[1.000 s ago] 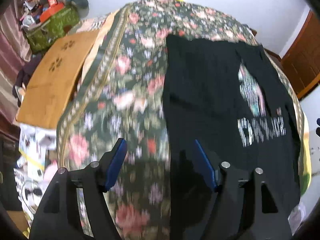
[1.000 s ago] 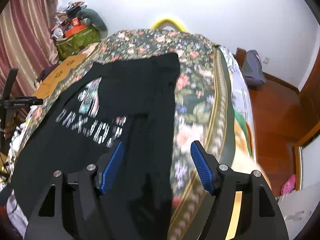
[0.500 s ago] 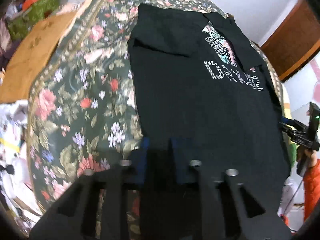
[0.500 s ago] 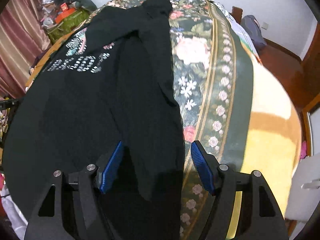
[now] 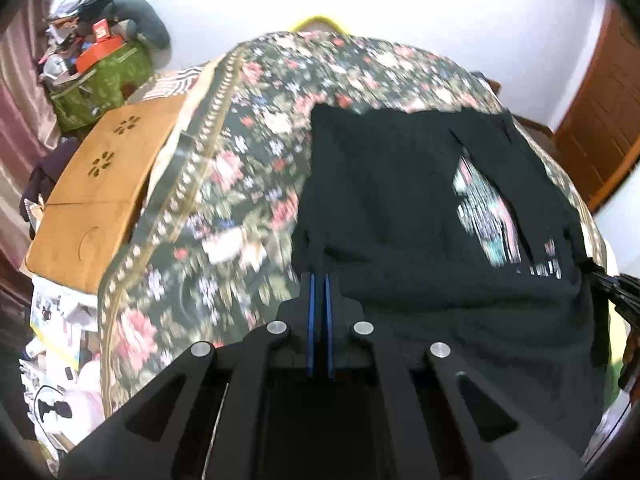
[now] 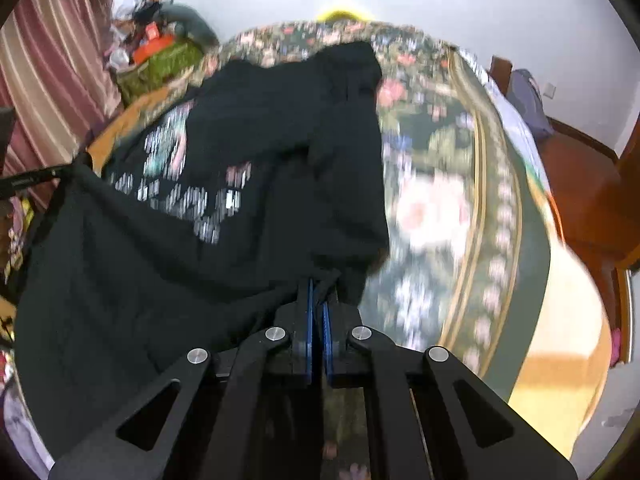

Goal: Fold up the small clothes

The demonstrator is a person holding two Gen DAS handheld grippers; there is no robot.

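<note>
1. Two hand-held grippers pinch the near hem of a black T-shirt (image 5: 420, 200), one at each bottom corner. The left hand-held gripper (image 5: 319, 280) has its blue pads pressed together on the corner nearest the cardboard box (image 5: 100, 196); the right hand-held gripper (image 6: 316, 286) is clamped on the opposite corner, where the cloth bunches into its tips.

2. The T-shirt lies on the floral bedspread (image 5: 224, 216), print side up, its far half resting flat while the near edge is raised off the bed between the two grips. In the right wrist view the hem runs taut from the right grip across to the other gripper, away from the box-side edge.

3. Holding both corners at once probably serves the fold: with the hem kept level and stretched, the near half can be carried over the far half without twisting or sagging in the middle. The sleeves already appear turned in over the chest print, so I judge this to be the bottom-to-top fold.

4. Against the earlier frames, both pairs of jaws stood wide apart over the cloth; each has just been closing, the left first, the right within the last half second, and each now has fabric between its pads.

5. Earlier the hem lay flat on the bedspread; now it is gathered and lifted, and ridges run from each grip.
</note>
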